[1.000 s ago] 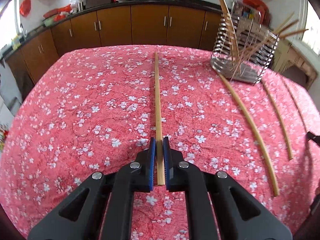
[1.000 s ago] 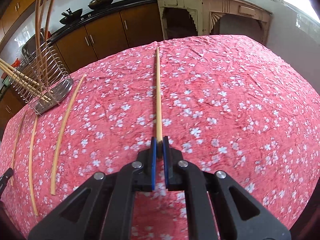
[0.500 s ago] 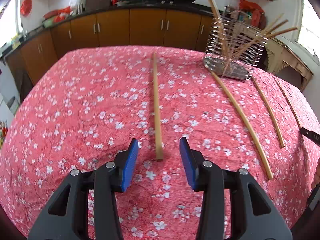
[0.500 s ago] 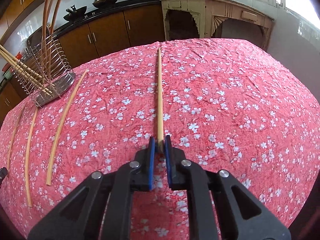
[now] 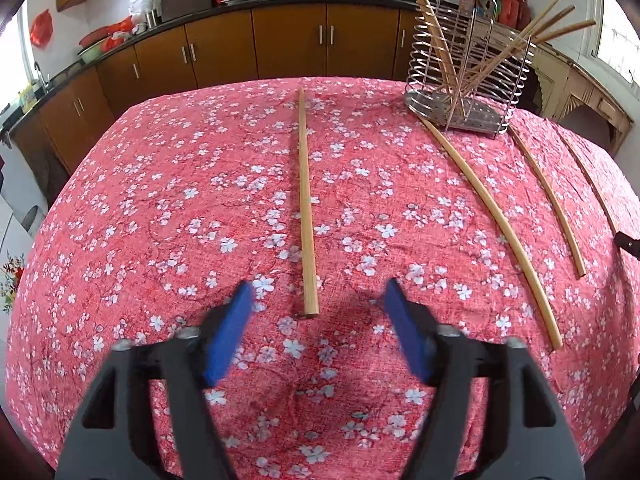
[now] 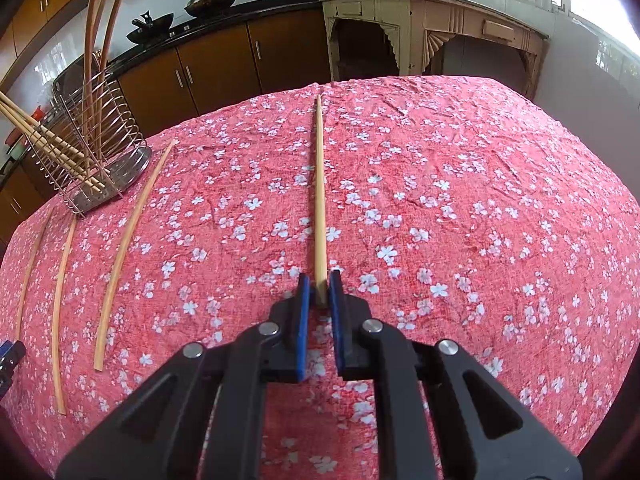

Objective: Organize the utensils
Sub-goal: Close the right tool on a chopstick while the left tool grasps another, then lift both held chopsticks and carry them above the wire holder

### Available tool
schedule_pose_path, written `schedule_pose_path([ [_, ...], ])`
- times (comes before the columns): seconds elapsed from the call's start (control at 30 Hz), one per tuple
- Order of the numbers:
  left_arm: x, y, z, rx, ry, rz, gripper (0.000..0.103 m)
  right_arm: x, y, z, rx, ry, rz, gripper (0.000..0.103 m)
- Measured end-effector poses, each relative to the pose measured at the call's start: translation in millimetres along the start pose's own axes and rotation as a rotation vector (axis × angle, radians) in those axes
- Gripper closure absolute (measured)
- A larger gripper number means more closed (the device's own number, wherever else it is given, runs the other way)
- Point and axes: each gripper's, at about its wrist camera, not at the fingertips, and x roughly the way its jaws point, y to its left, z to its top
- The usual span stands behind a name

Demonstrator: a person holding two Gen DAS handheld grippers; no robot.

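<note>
A long wooden chopstick [image 5: 305,200] lies flat on the red flowered tablecloth [image 5: 160,208], pointing away from me. My left gripper [image 5: 319,292] sits just behind its near end. Its jaws are opening wide and the blue pads [image 5: 236,324] touch nothing. In the right wrist view another chopstick [image 6: 320,200] runs straight ahead, and my right gripper [image 6: 319,280] is shut on its near end. The wire utensil holder [image 5: 468,80] stands at the far right of the table with several chopsticks leaning in it. The same holder [image 6: 88,148] shows at the far left in the right wrist view.
Three loose chopsticks [image 5: 492,212] lie side by side on the cloth in front of the holder, between the two grippers; the same sticks [image 6: 128,248] show at the left of the right wrist view. Brown kitchen cabinets [image 5: 288,44] stand beyond the table's far edge.
My left gripper has opened and let go of its chopstick, which now lies on the cloth just ahead of the pads. The right gripper keeps its hold and has not moved.
</note>
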Motion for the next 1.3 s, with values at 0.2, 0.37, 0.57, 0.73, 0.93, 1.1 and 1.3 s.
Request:
schedule_pose_path([
  [0.2,2,8,0,-0.027,0.004,-0.011,0.021,0,0,0,-0.002,0.0,-0.002,0.091],
  [0.37,4,4,0,-0.008,0.013,0.009,0.021,0,-1,0,-0.002,0.0,-0.002,0.091],
  [0.57,4,1,2,-0.021,0.006,0.024,0.028,0,-1,0,-0.002,0.0,-0.002,0.091],
  [0.73,-6,3,-5,-0.02,-0.02,0.031,0.078,-2,-1,-2,-0.008,0.001,-0.007,0.093],
  [0.93,-11,-5,-12,0.039,-0.036,0.027,0.096,-9,-7,-8,0.001,-0.002,0.015,0.096],
  [1.1,-29,9,-12,0.017,-0.082,-0.014,0.096,-36,-11,-12,-0.029,-0.097,0.002,0.096],
  [1.3,-82,20,-3,0.021,-0.288,-0.007,0.096,-92,-8,2,-0.075,-0.312,-0.025,0.096],
])
